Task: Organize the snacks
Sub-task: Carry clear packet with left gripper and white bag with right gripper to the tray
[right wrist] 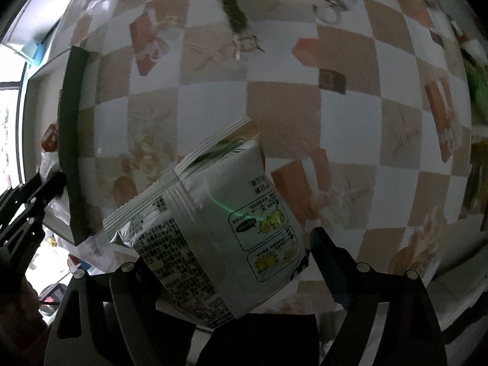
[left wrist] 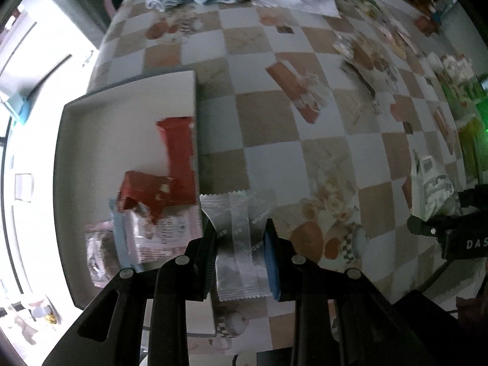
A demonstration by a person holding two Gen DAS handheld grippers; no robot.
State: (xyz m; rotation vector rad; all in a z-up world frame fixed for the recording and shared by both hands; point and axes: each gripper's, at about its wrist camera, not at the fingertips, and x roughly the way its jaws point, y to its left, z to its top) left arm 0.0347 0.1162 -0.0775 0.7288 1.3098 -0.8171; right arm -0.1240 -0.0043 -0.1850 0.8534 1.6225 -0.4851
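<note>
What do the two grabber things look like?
Both are black plastic with round silver screws. The left gripper has ribbed black fingers, one with a blue pad. The right gripper looks the same, also with some blue. White letters "DAS" mark its side.

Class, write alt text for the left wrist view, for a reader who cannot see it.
The left claw pinches a silver snack packet above a checkered tablecloth. To its left, a white tray holds red packets and a pink one. More snacks lie blurred along the far right edge.
</note>
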